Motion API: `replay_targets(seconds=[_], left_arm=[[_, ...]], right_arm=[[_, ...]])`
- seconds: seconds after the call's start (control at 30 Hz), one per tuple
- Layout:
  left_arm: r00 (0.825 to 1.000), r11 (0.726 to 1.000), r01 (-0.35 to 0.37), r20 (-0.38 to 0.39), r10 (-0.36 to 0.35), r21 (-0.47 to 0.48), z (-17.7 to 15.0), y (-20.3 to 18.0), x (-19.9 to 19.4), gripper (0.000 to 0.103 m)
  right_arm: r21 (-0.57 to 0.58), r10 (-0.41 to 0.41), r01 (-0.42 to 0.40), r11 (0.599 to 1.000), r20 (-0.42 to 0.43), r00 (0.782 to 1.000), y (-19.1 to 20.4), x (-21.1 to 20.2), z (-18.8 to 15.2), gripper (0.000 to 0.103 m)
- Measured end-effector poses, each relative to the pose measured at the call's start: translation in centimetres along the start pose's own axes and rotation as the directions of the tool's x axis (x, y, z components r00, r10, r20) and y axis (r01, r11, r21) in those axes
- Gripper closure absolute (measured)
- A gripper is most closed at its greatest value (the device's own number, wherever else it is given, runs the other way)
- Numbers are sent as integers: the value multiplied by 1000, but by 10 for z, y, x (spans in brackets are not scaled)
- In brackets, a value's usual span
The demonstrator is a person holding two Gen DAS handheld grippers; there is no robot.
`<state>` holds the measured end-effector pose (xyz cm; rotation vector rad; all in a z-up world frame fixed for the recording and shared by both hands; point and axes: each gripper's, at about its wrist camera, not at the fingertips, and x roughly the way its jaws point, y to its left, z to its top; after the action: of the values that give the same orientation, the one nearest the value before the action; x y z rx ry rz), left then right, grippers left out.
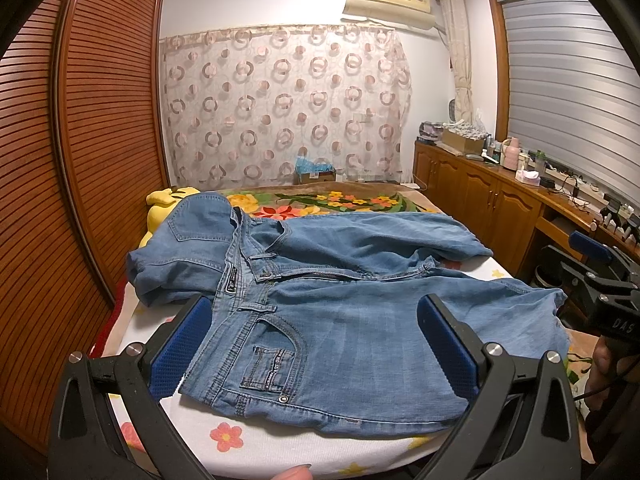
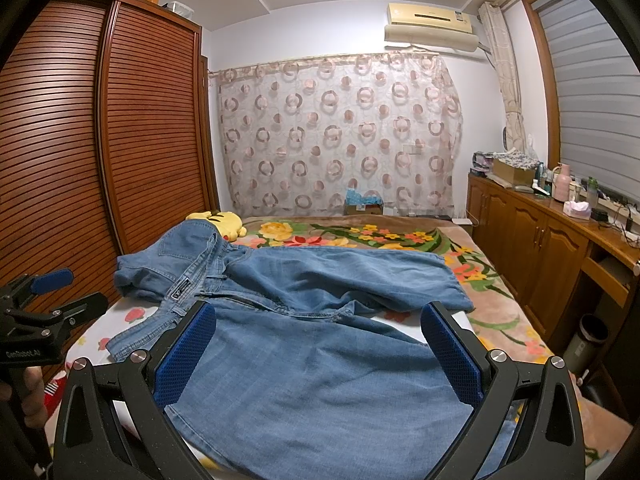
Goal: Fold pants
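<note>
Lying unfolded across the bed (image 1: pixel 256 446), jeans (image 1: pixel 340 320): legs apart, waistband bunched toward the wardrobe (image 1: pixel 100 120). Hovering above the jeans, left gripper (image 1: pixel 316 344) and right gripper (image 2: pixel 320 356), both spread, gripping nothing. Folding seemingly not yet begun.

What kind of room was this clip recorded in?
Most likely a home bedroom: the jeans lie on a bed with a floral blanket, beside a louvred wooden wardrobe, with a wall air conditioner above a curtain.
</note>
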<state>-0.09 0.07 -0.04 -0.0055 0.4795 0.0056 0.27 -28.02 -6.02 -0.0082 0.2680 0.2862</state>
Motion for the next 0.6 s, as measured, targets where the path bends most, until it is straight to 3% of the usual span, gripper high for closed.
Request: replay_targets(seconds=[0.6], left_arm=[[1000,1000,0,2,0,1,-1,1,-1,0]], right_arm=[[-1,-1,1,1000,-1,1000,0,0,0,1]])
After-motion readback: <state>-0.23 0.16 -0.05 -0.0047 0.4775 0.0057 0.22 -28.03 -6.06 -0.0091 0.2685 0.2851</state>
